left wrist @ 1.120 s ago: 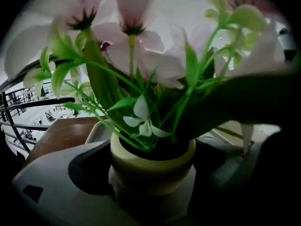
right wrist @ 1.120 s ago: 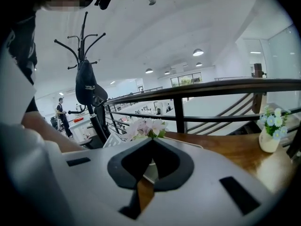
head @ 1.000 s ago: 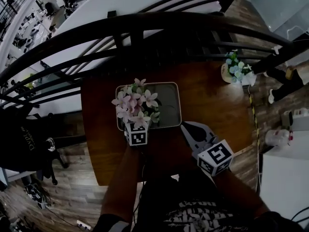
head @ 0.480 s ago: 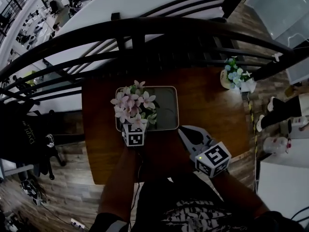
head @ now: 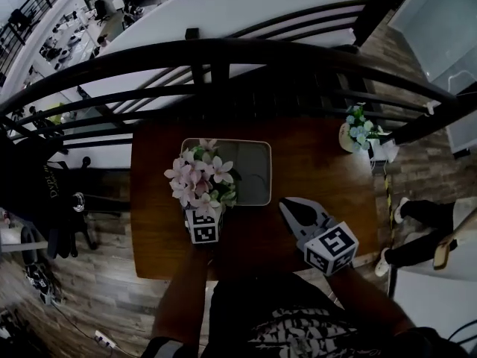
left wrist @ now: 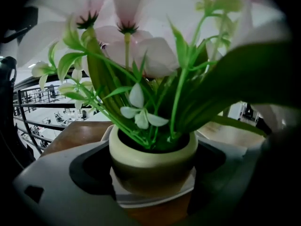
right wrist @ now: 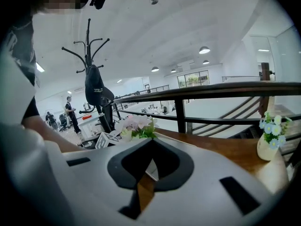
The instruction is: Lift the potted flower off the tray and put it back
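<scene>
Potted flower point(head: 200, 179) in left claw point(left wrist: 153, 173), railing point(head: 223, 51) beyond tray point(head: 257, 171).

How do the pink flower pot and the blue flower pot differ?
The pink flower pot is gripped in the left gripper; the blue flower pot stands untouched at the table's right edge. The pink blooms look larger than the blue. Both pots are pale.

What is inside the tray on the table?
The tray looks bare in its right half. The potted flower covers its left half from above, so that part cannot be seen.
</scene>
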The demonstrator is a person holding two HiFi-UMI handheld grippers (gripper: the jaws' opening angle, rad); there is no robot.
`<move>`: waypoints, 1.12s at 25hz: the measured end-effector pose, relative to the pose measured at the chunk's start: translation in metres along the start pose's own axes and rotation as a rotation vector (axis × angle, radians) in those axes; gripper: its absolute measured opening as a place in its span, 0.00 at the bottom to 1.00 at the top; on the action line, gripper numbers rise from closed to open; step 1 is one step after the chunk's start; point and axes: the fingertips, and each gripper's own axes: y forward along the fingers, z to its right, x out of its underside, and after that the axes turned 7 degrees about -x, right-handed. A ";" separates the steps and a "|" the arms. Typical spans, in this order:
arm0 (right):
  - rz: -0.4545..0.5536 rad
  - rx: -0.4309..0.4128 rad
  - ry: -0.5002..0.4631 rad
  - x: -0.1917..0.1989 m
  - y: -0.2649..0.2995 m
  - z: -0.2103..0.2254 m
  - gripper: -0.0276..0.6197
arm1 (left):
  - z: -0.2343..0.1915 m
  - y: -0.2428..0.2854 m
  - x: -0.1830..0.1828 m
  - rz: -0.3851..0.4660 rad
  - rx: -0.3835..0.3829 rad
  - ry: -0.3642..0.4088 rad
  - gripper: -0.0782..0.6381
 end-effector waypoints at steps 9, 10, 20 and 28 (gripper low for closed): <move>0.018 -0.097 -0.043 -0.001 -0.011 -0.011 0.04 | 0.018 -0.065 0.022 0.010 -0.086 -0.008 0.79; 0.015 -0.111 -0.042 0.000 -0.011 -0.011 0.04 | 0.019 -0.069 0.026 0.004 -0.102 -0.014 0.79; -0.001 -0.227 -0.098 0.019 -0.024 -0.033 0.04 | 0.030 -0.117 0.098 -0.036 -0.224 -0.108 0.79; 0.000 -0.238 -0.122 0.032 -0.034 -0.040 0.04 | 0.035 -0.117 0.164 -0.074 -0.251 -0.125 0.79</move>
